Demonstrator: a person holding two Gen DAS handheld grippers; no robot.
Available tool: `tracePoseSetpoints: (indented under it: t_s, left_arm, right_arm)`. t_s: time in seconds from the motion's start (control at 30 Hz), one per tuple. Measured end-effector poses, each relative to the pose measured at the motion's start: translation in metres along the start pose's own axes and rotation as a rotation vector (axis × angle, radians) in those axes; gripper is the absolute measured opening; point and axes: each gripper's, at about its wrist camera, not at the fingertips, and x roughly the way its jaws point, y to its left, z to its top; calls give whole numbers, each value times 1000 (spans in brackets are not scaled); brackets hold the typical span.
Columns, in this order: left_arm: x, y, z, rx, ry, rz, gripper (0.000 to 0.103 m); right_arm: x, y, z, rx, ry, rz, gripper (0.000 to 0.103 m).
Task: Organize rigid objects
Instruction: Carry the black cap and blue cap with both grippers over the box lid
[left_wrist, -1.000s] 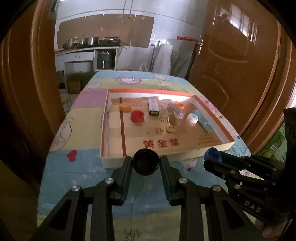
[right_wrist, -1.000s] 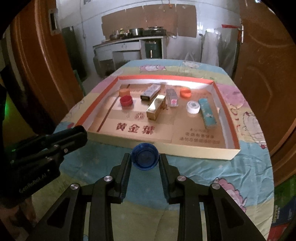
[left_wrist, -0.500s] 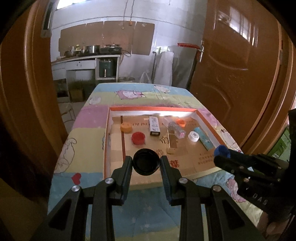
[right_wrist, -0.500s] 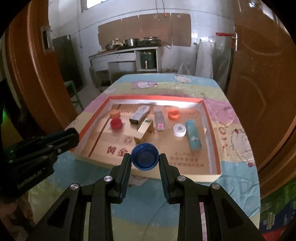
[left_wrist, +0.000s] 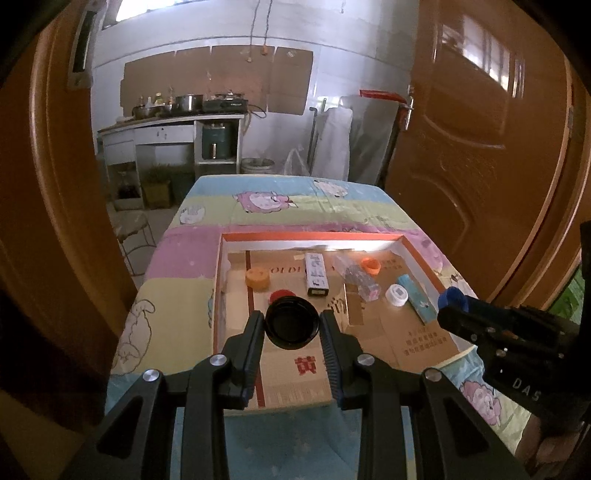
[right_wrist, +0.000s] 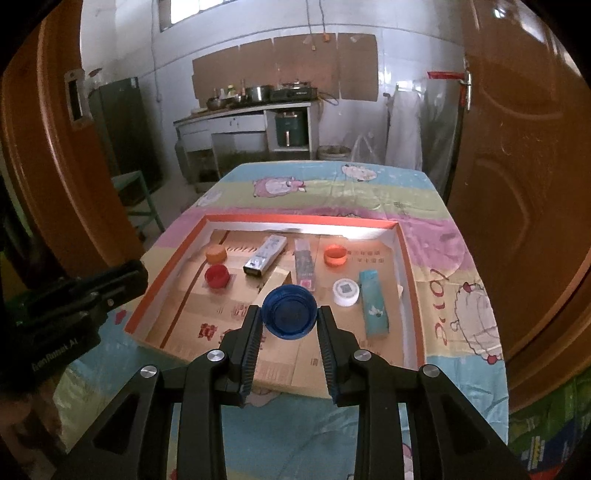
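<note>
My left gripper (left_wrist: 292, 328) is shut on a black cap (left_wrist: 292, 324), held above the near left part of a shallow cardboard tray (left_wrist: 314, 236) with an orange rim. My right gripper (right_wrist: 289, 318) is shut on a blue cap (right_wrist: 289, 312) over the same tray (right_wrist: 409, 266); the right gripper (left_wrist: 480, 321) and blue cap (left_wrist: 451, 297) also show at the right of the left wrist view. Inside the tray lie an orange cap (right_wrist: 216, 253), a red cap (right_wrist: 217, 275), an open orange cap (right_wrist: 335, 255), a white cap (right_wrist: 345, 291), a teal box (right_wrist: 373, 302), a white box (right_wrist: 266, 254) and a clear box (right_wrist: 305, 266).
The tray rests on a table with a pastel cartoon cloth (right_wrist: 332, 184). Brown wooden doors (left_wrist: 480, 129) stand at both sides. A kitchen counter (right_wrist: 243, 110) with pots lines the far wall. The left gripper's body (right_wrist: 70, 306) fills the left of the right wrist view.
Both grippers have risen and moved forward with their caps, from in front of the tray's near edge to above its inside. More of the room and table now shows.
</note>
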Motion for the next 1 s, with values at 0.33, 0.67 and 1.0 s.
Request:
tracePoseSetpoints:
  t_s: [0.33, 0.67, 1.0]
  left_arm:
    - [17, 8, 12, -13, 5, 20, 31]
    - [44, 13, 11, -19, 48, 32, 31]
    - [66, 21, 8, -33, 82, 45, 31]
  right_arm:
    - [22, -5, 6, 9, 18, 10, 31]
    - [50, -12, 8, 26, 51, 20, 31]
    - [72, -19, 7, 37, 77, 21, 31]
